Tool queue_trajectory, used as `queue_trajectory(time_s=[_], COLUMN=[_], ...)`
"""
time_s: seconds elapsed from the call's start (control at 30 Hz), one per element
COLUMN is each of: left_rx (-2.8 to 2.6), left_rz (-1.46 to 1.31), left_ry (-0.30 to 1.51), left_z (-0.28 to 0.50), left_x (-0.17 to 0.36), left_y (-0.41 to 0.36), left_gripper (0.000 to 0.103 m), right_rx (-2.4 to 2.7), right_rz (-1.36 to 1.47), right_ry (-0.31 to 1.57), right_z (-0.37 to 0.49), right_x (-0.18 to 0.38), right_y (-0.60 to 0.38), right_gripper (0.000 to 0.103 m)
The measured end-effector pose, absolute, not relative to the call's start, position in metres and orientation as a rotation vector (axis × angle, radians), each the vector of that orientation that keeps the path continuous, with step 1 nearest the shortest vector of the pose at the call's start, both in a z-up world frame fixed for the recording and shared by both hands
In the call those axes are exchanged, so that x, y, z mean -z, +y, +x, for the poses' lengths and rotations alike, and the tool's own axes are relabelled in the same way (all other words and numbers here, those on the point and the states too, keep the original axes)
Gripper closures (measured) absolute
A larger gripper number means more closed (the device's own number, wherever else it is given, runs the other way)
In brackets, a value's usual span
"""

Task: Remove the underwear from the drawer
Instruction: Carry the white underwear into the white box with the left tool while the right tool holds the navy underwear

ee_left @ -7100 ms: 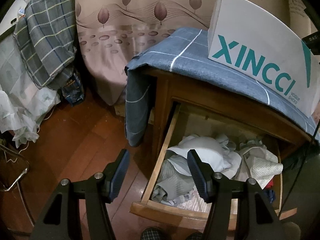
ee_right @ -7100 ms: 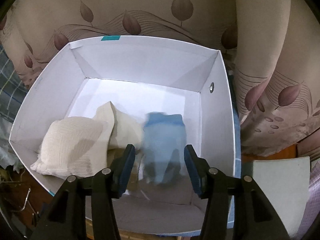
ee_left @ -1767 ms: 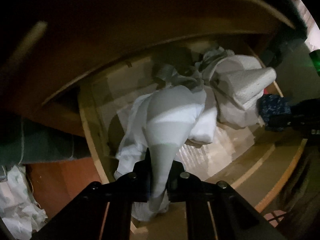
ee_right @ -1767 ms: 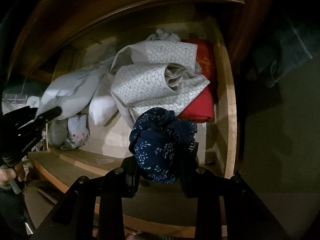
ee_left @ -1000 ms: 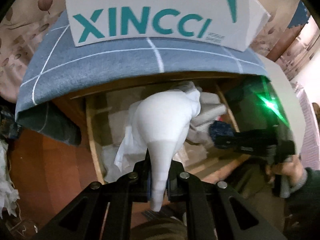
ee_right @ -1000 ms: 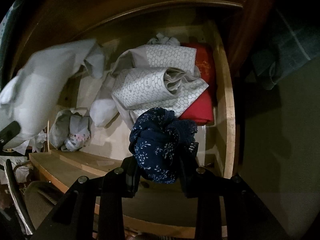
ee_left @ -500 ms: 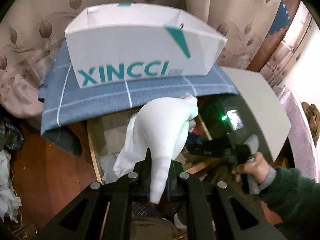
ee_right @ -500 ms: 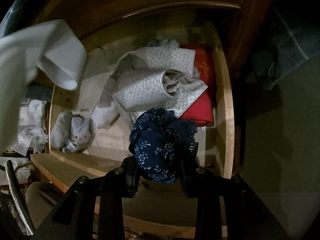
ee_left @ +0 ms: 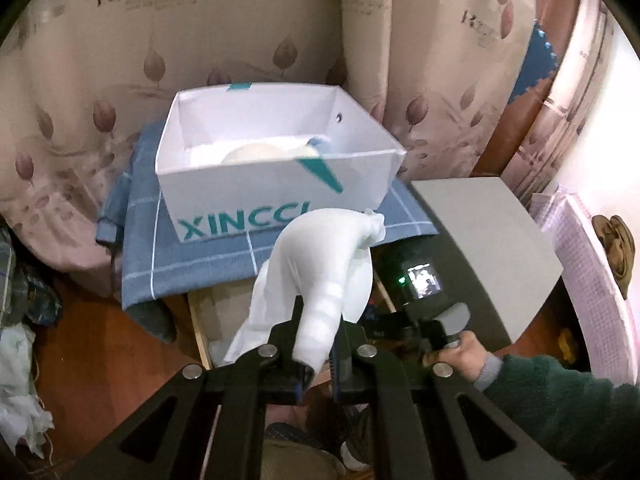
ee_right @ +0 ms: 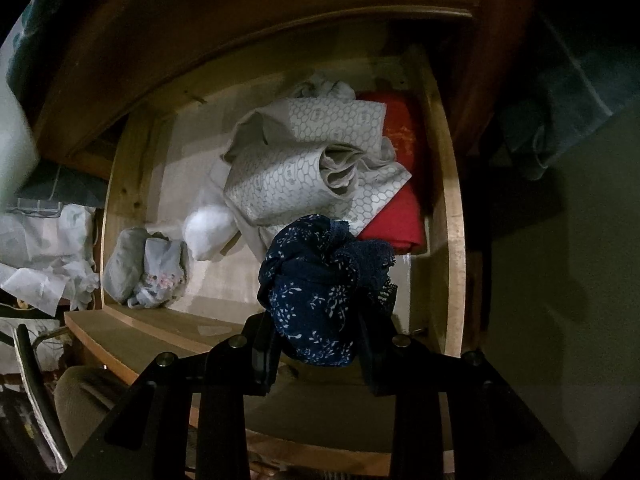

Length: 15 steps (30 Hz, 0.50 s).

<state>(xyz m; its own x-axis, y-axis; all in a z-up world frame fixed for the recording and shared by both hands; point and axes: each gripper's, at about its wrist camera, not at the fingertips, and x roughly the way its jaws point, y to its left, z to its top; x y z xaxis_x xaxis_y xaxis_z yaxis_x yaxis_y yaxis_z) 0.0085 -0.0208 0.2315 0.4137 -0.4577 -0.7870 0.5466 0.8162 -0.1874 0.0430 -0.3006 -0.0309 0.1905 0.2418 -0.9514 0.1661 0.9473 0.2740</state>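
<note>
My left gripper (ee_left: pixel 318 340) is shut on a white piece of underwear (ee_left: pixel 328 252) that hangs in the air in front of the white XINCCI box (ee_left: pixel 276 172). Pale garments lie inside that box. In the right wrist view my right gripper (ee_right: pixel 318 344) is shut on a bunched navy floral underwear (ee_right: pixel 316 284) just above the front of the open wooden drawer (ee_right: pixel 454 220). Left in the drawer are a grey honeycomb-print roll (ee_right: pixel 304 168), a red folded piece (ee_right: pixel 400 184), a white roll (ee_right: pixel 208 228) and a small grey bundle (ee_right: pixel 148 272).
The box stands on a blue checked cloth (ee_left: pixel 192 248) over the cabinet top. A hand in a dark green sleeve (ee_left: pixel 560 396) holds the other gripper's handle at lower right. A grey board (ee_left: pixel 488 248) lies to the right. Leaf-print curtains (ee_left: pixel 120 60) hang behind, with clutter (ee_left: pixel 20 340) on the floor at left.
My left gripper has risen with the white underwear, from the drawer mouth to box height, so the box's inside now shows. The right gripper and its navy bundle have stayed put.
</note>
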Motion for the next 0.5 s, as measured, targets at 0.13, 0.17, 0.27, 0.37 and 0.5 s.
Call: queue_trajectory(time_s=[0.13,0.17,0.27,0.37,0.5], left_rx=[0.628,0.623,0.601,0.566,0.506], left_rz=[0.092,0.091,0.097,0.089,0.102], left_ry=[0.894,0.877,0.819,0.753,0.680], left_z=[0.007,0.008,0.014,0.027,0.052], left_x=[-0.266,-0.276,-0.305,-0.335,-0.358], left_y=[-0.018,-0.018,-0.019,-0.021,-0.028], left_gripper=[0.095,0.095,0.094,0.095,0.094], right_rx=[-0.055,-0.054,-0.052,-0.049,-0.047], right_rz=[0.349,0.349,0.350,0.350,0.359], right_ry=[1.383,1.382,1.377,1.371,1.362], right_z=[0.042,0.042,0.042,0.041,0.040], right_x=[0.031,0.031,0.030,0.028,0.027], right_y=[-0.302,-0.301,-0.301,-0.302,-0.303], right_gripper=[0.073,0.073,0.073,0.073,0.073])
